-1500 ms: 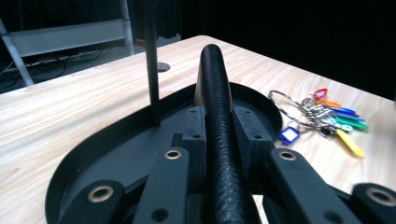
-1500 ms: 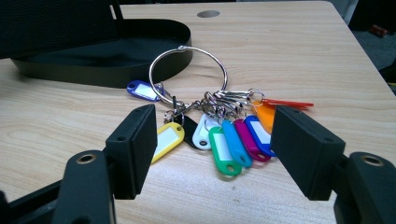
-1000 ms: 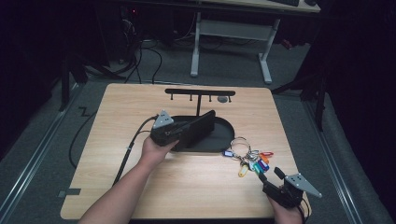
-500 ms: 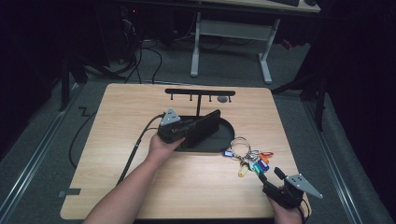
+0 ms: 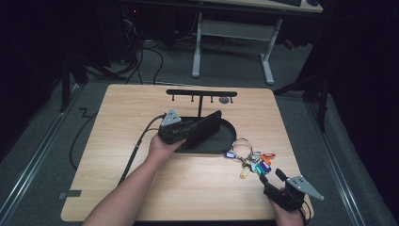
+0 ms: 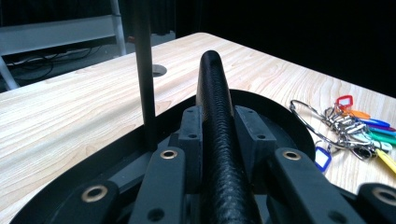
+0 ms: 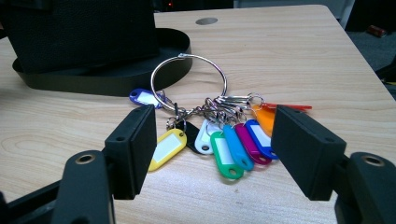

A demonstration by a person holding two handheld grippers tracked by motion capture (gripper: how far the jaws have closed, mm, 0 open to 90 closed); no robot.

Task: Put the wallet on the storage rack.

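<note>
Two claws, one flat black textured pouch, one ring of coloured key tags.

Left claw (image 5: 202, 128) clamps the flat black textured pouch (image 6: 217, 130), jaws just easing; right claw (image 7: 215, 154) stands apart, the steel ring of nine plastic key tags (image 7: 219, 130) lying just ahead between its pads.

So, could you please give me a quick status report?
Left gripper shut on black case over stand base. Right gripper open, facing tagged key ring. Nothing between them.
</note>
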